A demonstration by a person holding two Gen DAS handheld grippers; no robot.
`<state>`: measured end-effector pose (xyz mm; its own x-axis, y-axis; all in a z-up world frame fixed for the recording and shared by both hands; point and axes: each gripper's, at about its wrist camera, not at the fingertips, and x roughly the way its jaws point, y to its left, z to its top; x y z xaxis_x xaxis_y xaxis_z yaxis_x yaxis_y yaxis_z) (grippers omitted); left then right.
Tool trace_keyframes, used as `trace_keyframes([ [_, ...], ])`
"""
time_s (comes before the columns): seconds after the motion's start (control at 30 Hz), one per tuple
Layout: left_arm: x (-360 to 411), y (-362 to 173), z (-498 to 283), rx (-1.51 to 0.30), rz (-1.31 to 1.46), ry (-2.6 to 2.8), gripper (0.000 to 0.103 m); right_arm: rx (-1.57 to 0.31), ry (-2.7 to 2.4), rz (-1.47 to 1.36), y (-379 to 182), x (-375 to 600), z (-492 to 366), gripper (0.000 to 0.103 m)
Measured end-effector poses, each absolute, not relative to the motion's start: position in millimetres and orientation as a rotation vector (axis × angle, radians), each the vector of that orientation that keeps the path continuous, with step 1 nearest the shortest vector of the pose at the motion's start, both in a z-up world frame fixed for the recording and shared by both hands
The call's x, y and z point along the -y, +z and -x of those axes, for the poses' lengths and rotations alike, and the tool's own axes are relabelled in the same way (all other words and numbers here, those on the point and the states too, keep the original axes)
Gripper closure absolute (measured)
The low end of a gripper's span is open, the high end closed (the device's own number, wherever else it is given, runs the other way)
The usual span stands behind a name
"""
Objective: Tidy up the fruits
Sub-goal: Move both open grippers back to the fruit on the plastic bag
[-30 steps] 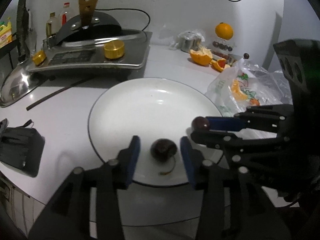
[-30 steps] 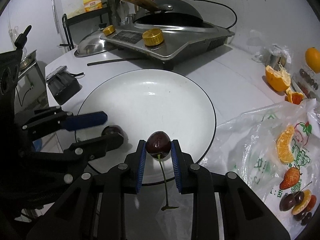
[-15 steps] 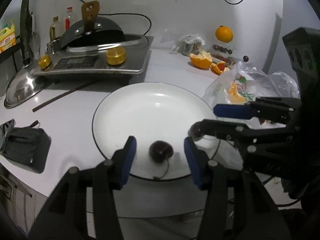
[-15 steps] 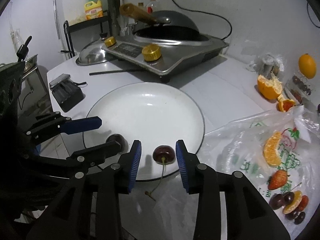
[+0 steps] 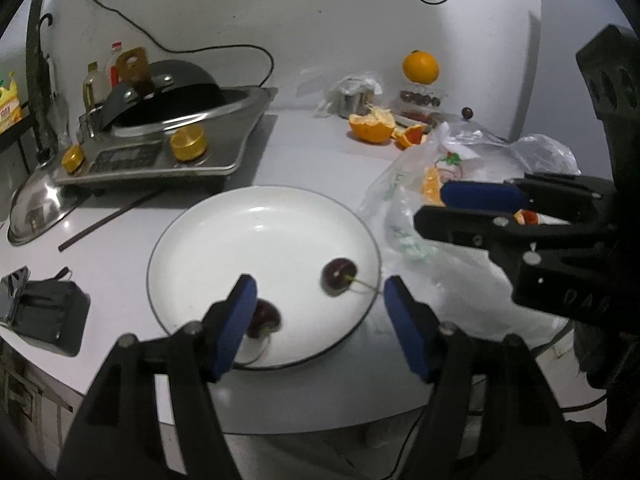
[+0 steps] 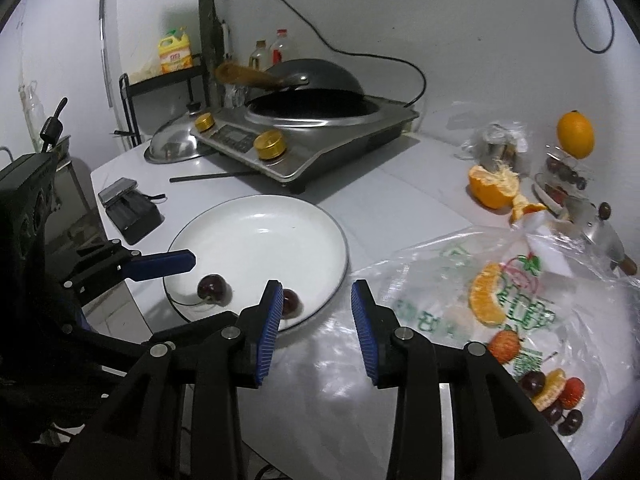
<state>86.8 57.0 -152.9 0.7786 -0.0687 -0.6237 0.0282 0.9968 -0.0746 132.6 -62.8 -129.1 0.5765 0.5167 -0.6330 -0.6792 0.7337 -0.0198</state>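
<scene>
A white plate (image 5: 256, 236) (image 6: 276, 232) holds two dark cherries near its front edge: one (image 5: 338, 276) (image 6: 291, 303) with its stem over the rim, the other (image 5: 264, 318) (image 6: 212, 288) partly behind my left finger. My left gripper (image 5: 320, 312) is open and empty above the plate's front rim. My right gripper (image 6: 316, 320) is open and empty, raised over the table just right of the plate. A clear plastic bag (image 6: 500, 312) (image 5: 408, 200) at the right holds orange segments (image 6: 486, 298), strawberries (image 6: 504, 346) and cherries (image 6: 568, 420).
An induction cooker with a black wok (image 5: 168, 136) (image 6: 312, 120) stands behind the plate. A steel lid (image 5: 36, 208), a black chopstick (image 5: 108, 216) and a black case (image 5: 44, 312) lie left. Orange halves (image 5: 370, 128) and a whole orange (image 5: 420, 66) sit at the back right.
My right gripper let go of its cherry onto the plate, opened wide and drew back to the right. My left gripper opened wider and pulled back; both cherries now lie on the plate.
</scene>
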Motion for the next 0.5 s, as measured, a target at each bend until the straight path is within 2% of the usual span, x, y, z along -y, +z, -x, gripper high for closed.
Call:
trace_keyframes([
  [0.5,0.2,-140.5,-96.0,-0.681,-0.022,-0.092,0.035,-0.623,0.627,0.198,-125.1,135.8,-138.6,0.065],
])
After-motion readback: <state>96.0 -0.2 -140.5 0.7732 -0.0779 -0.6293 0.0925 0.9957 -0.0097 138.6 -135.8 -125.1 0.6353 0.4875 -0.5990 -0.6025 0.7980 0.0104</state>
